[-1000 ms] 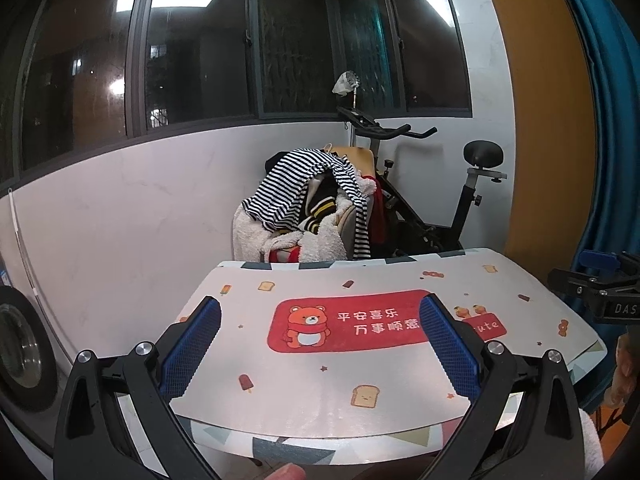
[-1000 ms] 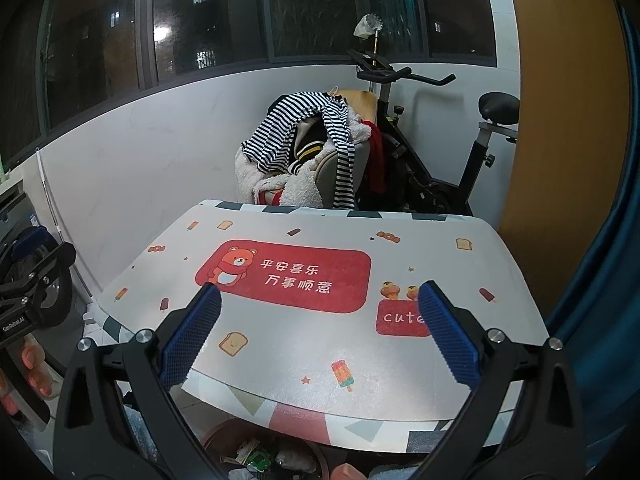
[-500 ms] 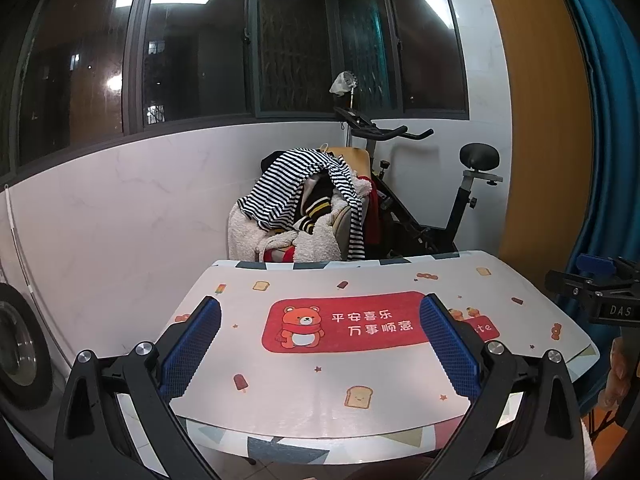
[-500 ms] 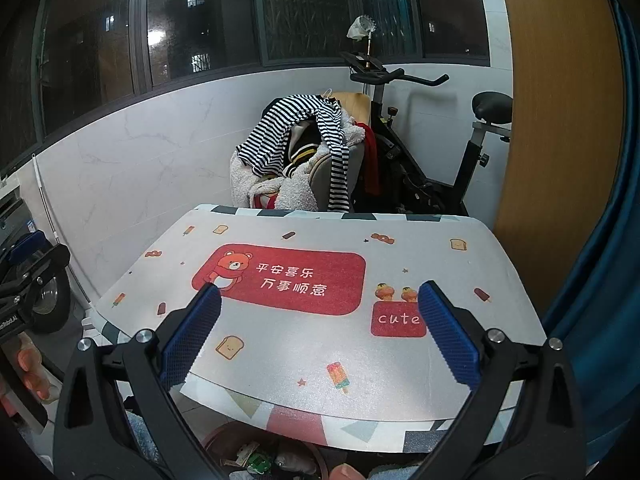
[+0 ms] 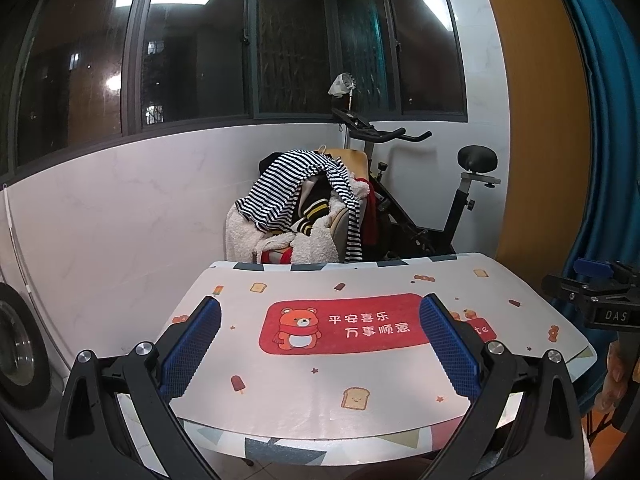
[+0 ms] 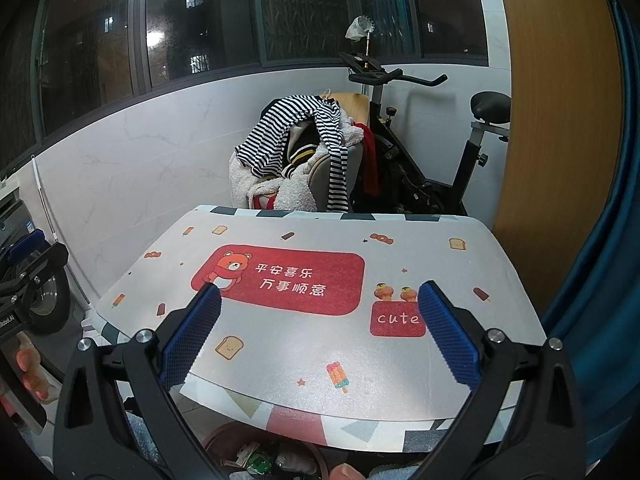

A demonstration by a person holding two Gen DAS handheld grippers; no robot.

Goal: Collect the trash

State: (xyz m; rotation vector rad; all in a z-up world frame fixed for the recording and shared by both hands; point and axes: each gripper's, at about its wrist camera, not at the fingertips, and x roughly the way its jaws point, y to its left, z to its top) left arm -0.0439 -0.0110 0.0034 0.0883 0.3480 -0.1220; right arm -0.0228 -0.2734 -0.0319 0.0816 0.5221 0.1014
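Note:
A table (image 5: 280,408) with a white printed cover and a red bear panel (image 5: 344,322) fills the lower middle of both views; it also shows in the right wrist view (image 6: 460,272). No loose trash shows on it. My left gripper (image 5: 320,312) is open and empty, held above the table's near edge. My right gripper (image 6: 319,300) is open and empty, also above the near edge. Below the table's front edge a brown bin (image 6: 260,456) holds several scraps of trash. The right gripper shows at the right edge of the left wrist view (image 5: 596,300).
Behind the table stands a chair piled with clothes (image 5: 304,208) and an exercise bike (image 5: 436,200). A blue curtain (image 5: 600,120) and an orange panel (image 5: 528,120) are at the right. A washing machine drum (image 5: 16,348) is at the left.
Both grippers have drawn back and risen a little, so the table looks smaller and lower in both views. Both stay open and empty.

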